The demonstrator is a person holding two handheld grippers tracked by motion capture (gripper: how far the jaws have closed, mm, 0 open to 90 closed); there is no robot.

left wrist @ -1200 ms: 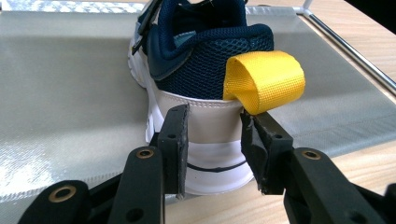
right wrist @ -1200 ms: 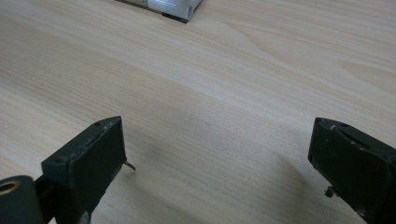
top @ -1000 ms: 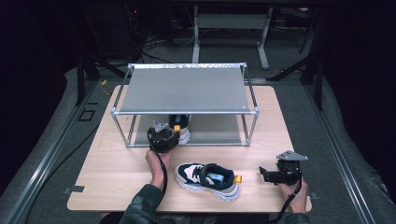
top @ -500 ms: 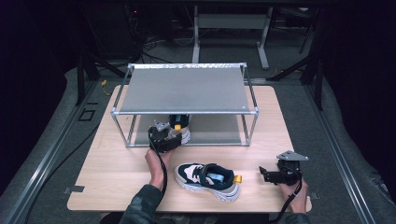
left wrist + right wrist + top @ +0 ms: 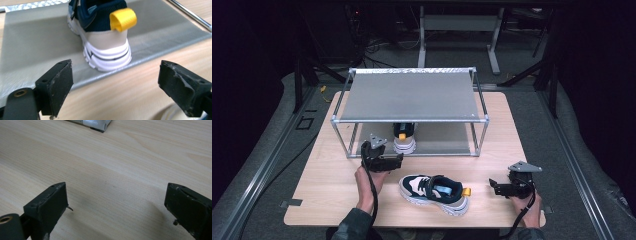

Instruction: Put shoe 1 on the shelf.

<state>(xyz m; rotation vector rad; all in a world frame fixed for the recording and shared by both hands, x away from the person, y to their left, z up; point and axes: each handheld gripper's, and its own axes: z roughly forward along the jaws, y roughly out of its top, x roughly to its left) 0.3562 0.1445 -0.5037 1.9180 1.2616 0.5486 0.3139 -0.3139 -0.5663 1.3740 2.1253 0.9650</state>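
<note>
— Left tongs (image 5: 398,161) have just been spreading, nothing between the pads. That shoe on the lower shelf (image 5: 105,37) is let go: it stands upright under the rack (image 5: 412,95), heel and yellow loop facing out, the heel right at the shelf's front edge.

— So the job now is backing away from the rack cleanly?

— I'd say so. Draw straight back from the heel, jaws kept wide, so a pad doesn't catch that loop and drag the shoe off the fabric shelf.

— And the other shoe (image 5: 434,194)?

— On the desk (image 5: 322,185), in front of the rack, lying on its sole with its heel toward the right tongs (image 5: 495,188). Those are spread too, holding nothing, hovering over bare wood out past the rack's right front post.

— Anything in the way?

— The rack's front rail and top shelf leave a low slot. The second shoe should probably go in level, beside the first, not into it.
</note>
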